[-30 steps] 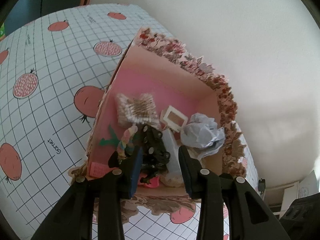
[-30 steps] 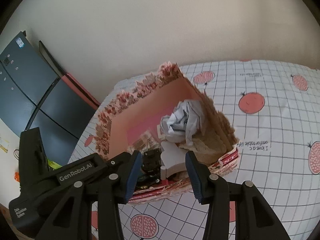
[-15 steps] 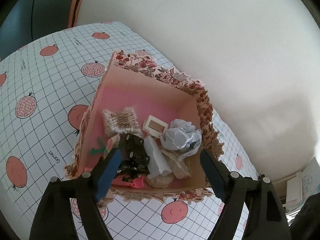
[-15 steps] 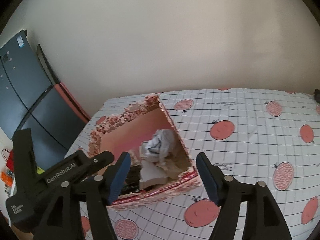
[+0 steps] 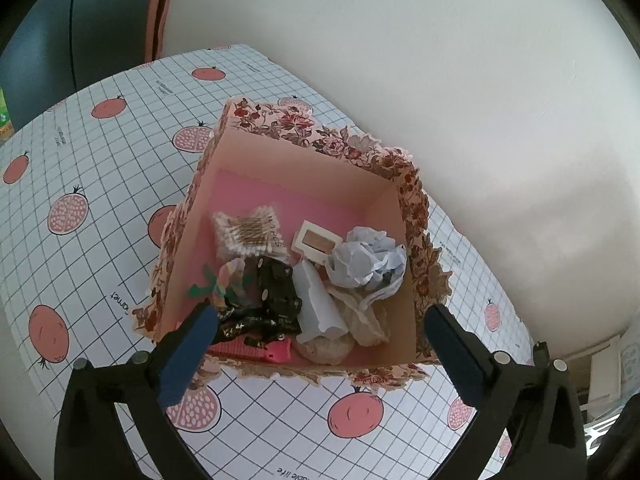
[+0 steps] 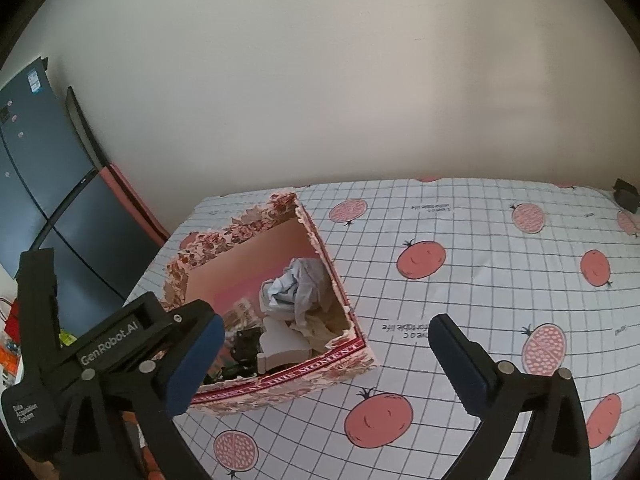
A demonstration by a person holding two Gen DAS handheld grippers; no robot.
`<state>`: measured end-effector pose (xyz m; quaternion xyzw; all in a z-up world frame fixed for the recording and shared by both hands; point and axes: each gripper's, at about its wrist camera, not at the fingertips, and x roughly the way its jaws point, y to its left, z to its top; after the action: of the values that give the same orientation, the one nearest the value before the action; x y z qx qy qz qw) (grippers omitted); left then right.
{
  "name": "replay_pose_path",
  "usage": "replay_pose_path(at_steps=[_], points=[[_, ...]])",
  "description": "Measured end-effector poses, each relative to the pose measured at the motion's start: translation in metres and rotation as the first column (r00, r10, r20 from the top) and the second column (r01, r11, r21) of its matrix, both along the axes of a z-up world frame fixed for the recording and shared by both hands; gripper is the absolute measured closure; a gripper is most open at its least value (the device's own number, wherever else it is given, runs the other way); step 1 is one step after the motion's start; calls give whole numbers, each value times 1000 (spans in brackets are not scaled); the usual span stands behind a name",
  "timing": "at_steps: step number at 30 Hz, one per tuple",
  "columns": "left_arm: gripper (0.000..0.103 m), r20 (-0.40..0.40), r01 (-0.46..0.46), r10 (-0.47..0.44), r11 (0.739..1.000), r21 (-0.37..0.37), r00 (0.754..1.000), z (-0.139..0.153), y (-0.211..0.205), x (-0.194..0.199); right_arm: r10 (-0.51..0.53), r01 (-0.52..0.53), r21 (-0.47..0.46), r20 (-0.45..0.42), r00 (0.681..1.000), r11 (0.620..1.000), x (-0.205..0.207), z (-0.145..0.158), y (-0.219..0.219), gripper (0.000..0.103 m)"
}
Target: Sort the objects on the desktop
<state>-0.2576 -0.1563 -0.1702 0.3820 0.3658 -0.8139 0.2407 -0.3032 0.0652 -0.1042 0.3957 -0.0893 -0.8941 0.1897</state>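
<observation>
With both the left gripper [image 5: 318, 326] and the right gripper [image 6: 326, 338] opening empty above the table [image 6: 460, 296], the overfilled box [image 5: 280, 184] risks snagging a descending jaw and tipping.

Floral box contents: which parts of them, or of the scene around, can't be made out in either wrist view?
- Right wrist view: the box near wall and the left gripper hide most contents; only the crumpled paper shows clearly.
- Left wrist view: the pink item lies under the black toy car and behind the near wall, so its kind is unclear.
- Left wrist view: cotton swab pack lettering is too small.
- Shelf items at both views' edges are cut off.
</observation>
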Motion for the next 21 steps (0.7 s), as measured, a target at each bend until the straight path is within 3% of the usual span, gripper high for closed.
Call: replay_pose_path(at_steps=[10,21], points=[[0,23,4,-3,1000,-23,1000,8,17,5,-29,30,38,-15,999,999,18,12,26,0],[0,77,150,-141,981,-125,987,6,83,36,-70,71,110,-13,997,991,70,9,69,0]])
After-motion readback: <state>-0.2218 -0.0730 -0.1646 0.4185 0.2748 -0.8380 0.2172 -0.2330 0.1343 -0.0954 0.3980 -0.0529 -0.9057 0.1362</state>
